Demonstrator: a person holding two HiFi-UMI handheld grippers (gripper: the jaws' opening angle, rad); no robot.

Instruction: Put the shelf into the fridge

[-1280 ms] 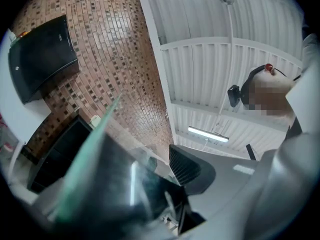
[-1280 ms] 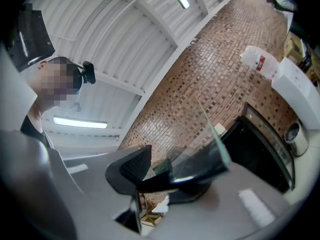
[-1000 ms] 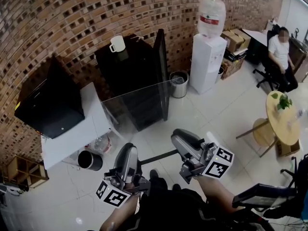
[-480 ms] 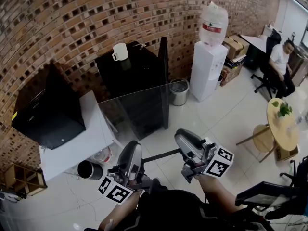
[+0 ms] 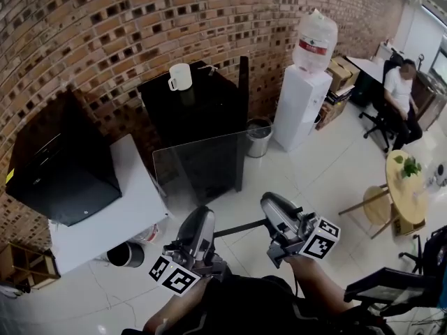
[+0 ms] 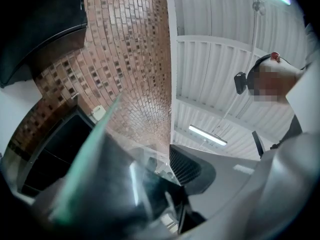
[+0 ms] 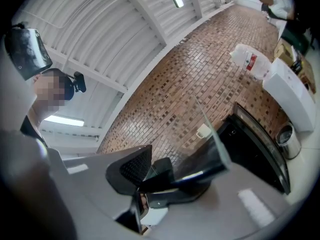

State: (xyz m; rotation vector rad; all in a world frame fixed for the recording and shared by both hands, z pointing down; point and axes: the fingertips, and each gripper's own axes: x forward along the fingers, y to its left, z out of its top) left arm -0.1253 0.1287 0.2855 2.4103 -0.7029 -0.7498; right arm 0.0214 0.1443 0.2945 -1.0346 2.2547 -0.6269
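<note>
The glass shelf (image 5: 202, 162) is off the floor, in front of the open black fridge (image 5: 199, 110) and not yet inside it. It is held only along its near edge. The left gripper (image 5: 204, 220) and the right gripper (image 5: 274, 206) are each clamped onto that edge, their jaws kept a little apart by the thickness of the glass, with nothing else in them.

The grip is what worries me. The whole pane hangs out beyond the two clamps, so if one side loosens or the two hands stop moving together, the glass could twist, sag at the far end or slide out and drop onto the tiled floor.

The fridge door (image 5: 241, 117) stands edge-on beside the opening, and a far corner of the shelf could clip it on the way in. The pane could also catch the fridge's front frame if it goes in tilted. The inside is dark, and I cannot make out the rails it has to land on. A mug (image 5: 180, 77) sits on top of the fridge, and a hard knock might shake it.

As for writing, the water bottle (image 5: 313, 42) on the dispenser (image 5: 299, 107) has a red label, but its print is too small to read. The cubes on the grippers show only black-and-white squares.
</note>
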